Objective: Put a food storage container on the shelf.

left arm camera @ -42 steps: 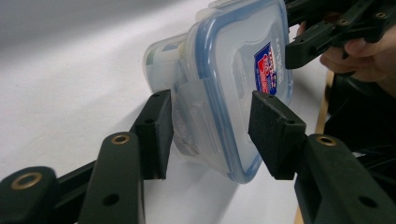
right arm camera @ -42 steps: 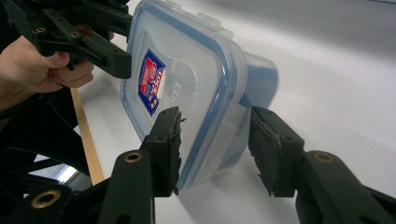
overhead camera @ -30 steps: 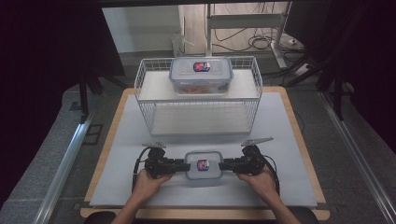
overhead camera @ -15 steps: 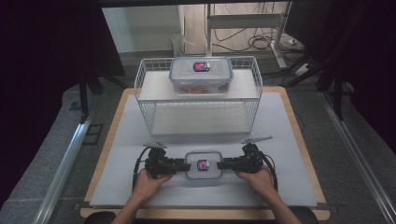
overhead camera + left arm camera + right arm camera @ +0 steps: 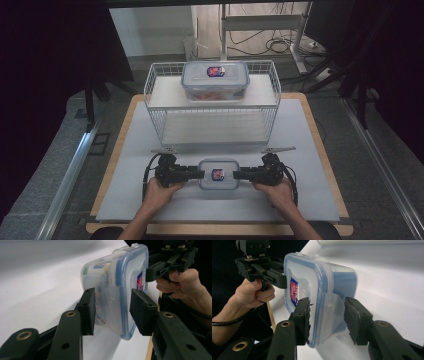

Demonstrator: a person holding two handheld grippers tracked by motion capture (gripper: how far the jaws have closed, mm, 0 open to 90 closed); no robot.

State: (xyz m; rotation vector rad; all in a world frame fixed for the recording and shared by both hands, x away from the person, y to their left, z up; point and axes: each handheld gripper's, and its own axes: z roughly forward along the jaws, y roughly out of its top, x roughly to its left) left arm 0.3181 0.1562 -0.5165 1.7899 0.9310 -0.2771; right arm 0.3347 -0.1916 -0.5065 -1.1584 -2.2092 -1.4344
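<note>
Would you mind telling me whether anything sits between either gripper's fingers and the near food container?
Nothing visible does. The left gripper and right gripper each straddle an end clasp of the near container, with only small gaps at the pads.

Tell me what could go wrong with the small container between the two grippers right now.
1. Each gripper, left and right, straddles only a thin latch flap of the small container; the flap could flex or pop open.
2. The pads show gaps to the flaps, so any lift may slip.
3. The wire rack stands just ahead; a forward move might hit it.
</note>
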